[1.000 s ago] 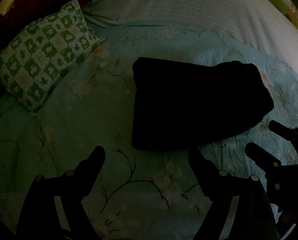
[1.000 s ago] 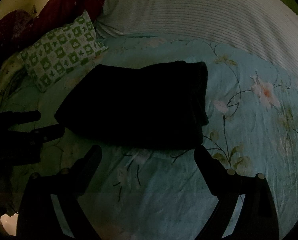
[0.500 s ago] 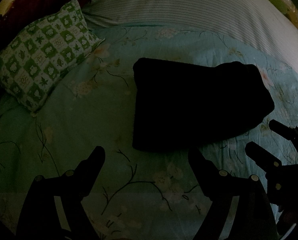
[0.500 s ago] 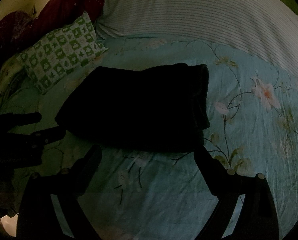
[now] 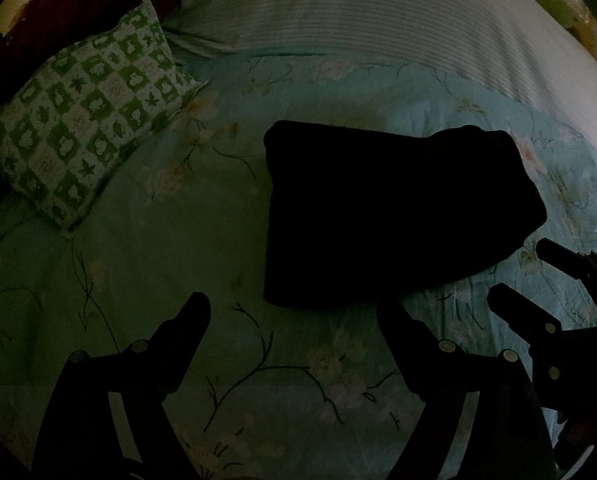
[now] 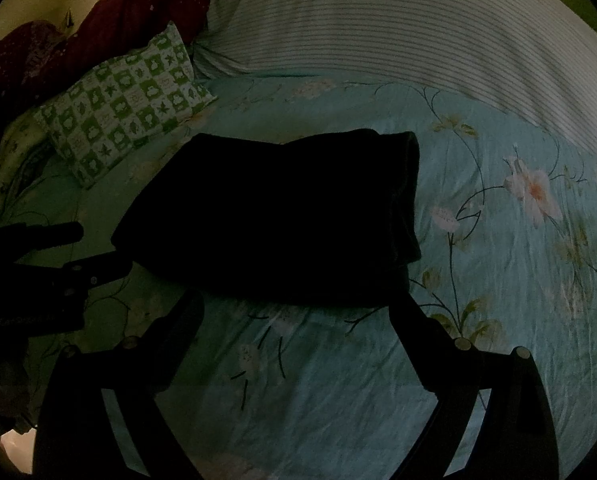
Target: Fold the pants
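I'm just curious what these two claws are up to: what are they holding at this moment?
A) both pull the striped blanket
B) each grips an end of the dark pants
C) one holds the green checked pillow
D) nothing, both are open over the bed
D: the left gripper and right gripper are open and empty, short of the folded pants on the sheet.

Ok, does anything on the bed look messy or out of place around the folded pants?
Nothing stands out. The dark pants lie folded in a compact bundle on the floral sheet, both grippers open and clear of them. The checkered pillow sits off to the side.

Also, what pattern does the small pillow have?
The small pillow has green and white checks with leaf shapes, clearest in the right wrist view.
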The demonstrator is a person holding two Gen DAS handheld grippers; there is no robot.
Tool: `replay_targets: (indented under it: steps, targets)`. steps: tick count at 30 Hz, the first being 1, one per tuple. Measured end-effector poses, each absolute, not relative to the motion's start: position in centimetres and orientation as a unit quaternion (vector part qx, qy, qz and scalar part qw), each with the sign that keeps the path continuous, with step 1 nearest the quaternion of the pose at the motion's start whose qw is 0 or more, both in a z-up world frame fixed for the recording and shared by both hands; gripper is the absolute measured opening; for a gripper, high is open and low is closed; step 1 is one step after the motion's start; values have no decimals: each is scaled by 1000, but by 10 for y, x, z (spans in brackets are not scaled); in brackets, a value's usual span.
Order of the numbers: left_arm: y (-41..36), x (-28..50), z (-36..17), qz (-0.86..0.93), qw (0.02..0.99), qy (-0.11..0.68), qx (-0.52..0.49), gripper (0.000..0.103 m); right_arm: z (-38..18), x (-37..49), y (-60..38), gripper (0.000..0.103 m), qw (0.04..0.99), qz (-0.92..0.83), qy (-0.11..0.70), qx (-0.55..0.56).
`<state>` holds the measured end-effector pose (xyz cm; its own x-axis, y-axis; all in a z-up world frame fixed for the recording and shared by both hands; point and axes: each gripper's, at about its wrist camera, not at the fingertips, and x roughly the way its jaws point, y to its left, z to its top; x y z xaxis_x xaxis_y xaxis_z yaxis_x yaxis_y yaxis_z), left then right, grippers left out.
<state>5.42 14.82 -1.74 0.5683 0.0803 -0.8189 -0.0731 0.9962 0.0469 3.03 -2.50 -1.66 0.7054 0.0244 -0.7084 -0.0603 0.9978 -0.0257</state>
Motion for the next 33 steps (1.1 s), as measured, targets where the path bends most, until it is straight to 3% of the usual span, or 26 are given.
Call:
replay_targets:
  steps: [33]
  targets:
    - [145, 63, -7, 33, 889, 458, -4, 86, -4, 35, -42, 94, 929, 11, 370, -15]
